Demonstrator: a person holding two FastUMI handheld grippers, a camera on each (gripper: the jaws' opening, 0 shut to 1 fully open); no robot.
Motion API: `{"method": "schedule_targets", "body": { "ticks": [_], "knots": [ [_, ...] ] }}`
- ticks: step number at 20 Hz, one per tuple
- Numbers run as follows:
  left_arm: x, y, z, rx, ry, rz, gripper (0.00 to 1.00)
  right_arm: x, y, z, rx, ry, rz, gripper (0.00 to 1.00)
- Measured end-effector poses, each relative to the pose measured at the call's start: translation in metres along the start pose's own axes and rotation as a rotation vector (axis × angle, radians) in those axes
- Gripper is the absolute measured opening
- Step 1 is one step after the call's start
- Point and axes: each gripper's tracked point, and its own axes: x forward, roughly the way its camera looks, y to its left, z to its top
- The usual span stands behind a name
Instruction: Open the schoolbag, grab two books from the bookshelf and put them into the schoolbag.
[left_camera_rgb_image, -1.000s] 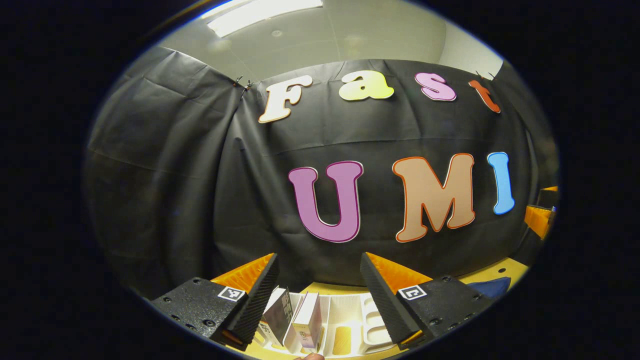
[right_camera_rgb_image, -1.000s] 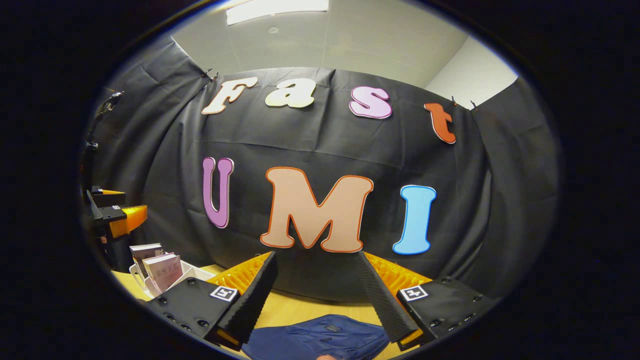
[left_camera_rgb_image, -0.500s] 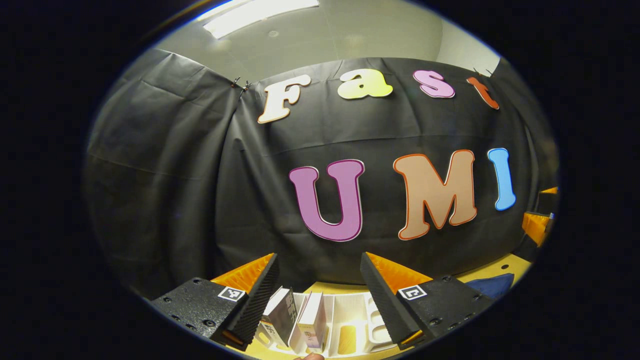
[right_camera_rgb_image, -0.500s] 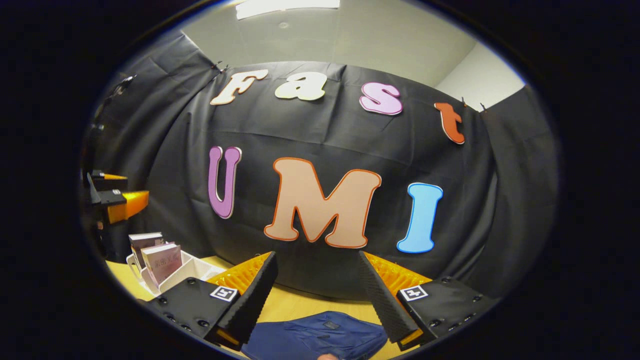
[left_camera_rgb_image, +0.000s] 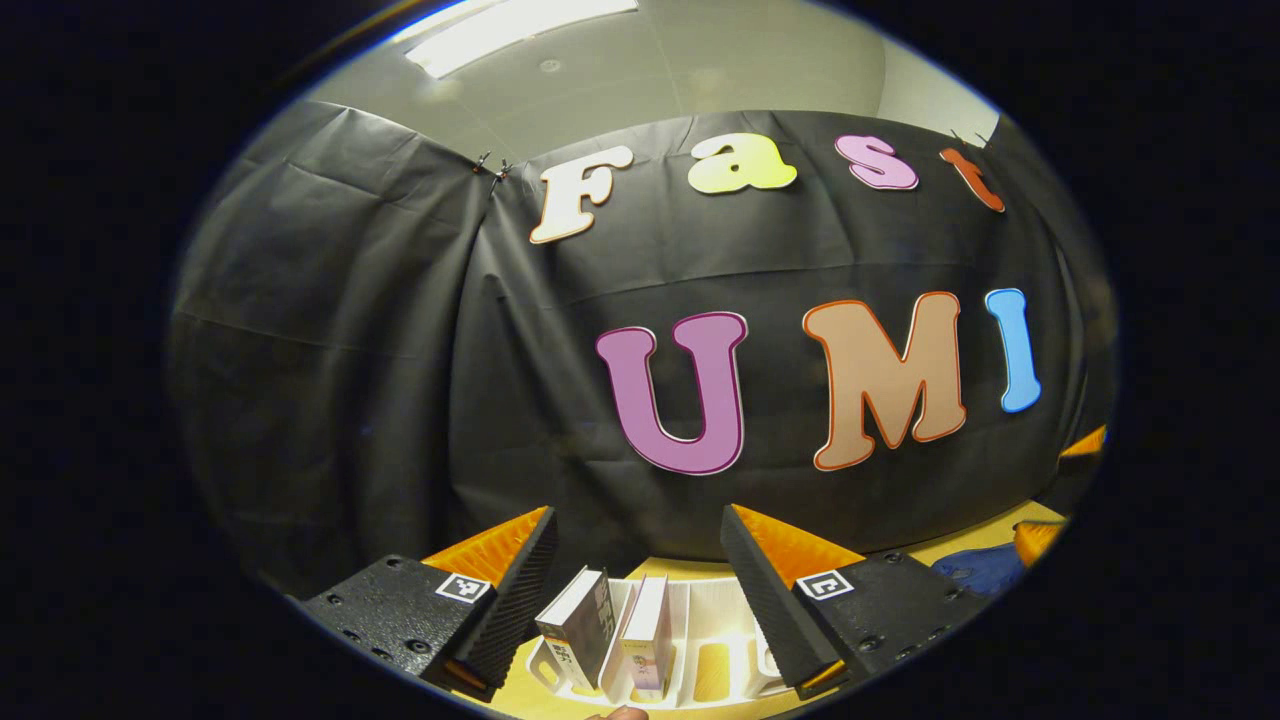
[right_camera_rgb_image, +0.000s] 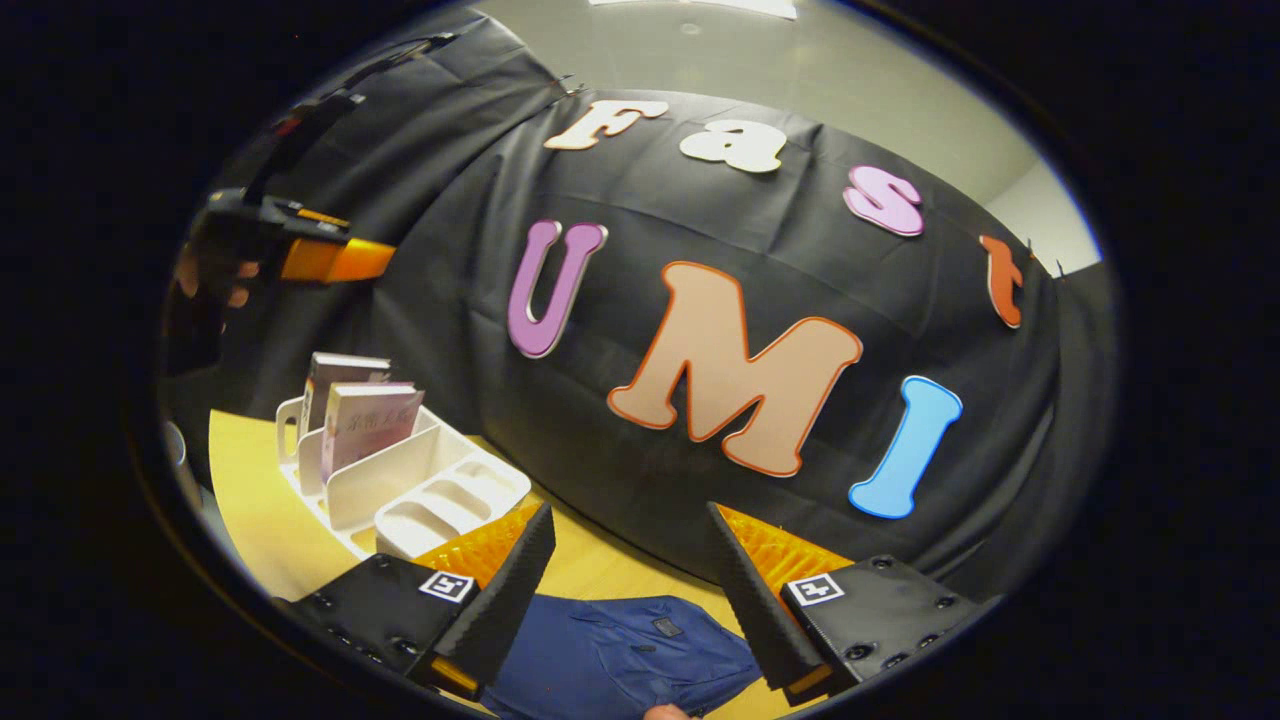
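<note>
A dark blue schoolbag (right_camera_rgb_image: 625, 655) lies flat on the yellow table, just below my right gripper (right_camera_rgb_image: 622, 570), which hangs open and empty above it. A white bookshelf rack (right_camera_rgb_image: 400, 480) stands at the left in the right gripper view with two books (right_camera_rgb_image: 365, 420) leaning in its left slots. In the left gripper view the same rack (left_camera_rgb_image: 705, 640) and the two books (left_camera_rgb_image: 610, 630) sit under my left gripper (left_camera_rgb_image: 637, 575), open and empty above them. A corner of the schoolbag (left_camera_rgb_image: 975, 570) shows at the far right there. The left gripper (right_camera_rgb_image: 320, 260), held by a hand, appears high up at the left in the right gripper view.
The yellow table (right_camera_rgb_image: 255, 510) runs to an edge at the left. The black cloth wall (right_camera_rgb_image: 700, 470) stands close behind the rack and the bag. The rack's right slots (right_camera_rgb_image: 455, 500) hold nothing.
The right gripper view has tilted and dropped, so the rack, books and more of the table now show. The left gripper has shifted slightly left over the rack. Both stay open.
</note>
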Motion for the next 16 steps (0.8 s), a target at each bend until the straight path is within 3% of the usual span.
{"method": "schedule_targets", "body": {
  "ticks": [6, 16],
  "knots": [
    [-0.009, 0.015, -0.001, 0.005, 0.010, 0.031, 0.97, 0.006, 0.050, -0.040, -0.072, 0.072, 0.128, 0.97],
    [-0.020, 0.052, -0.011, 0.013, 0.037, 0.113, 0.97, 0.005, 0.110, -0.127, -0.135, 0.236, 0.273, 0.98]
  ]
}}
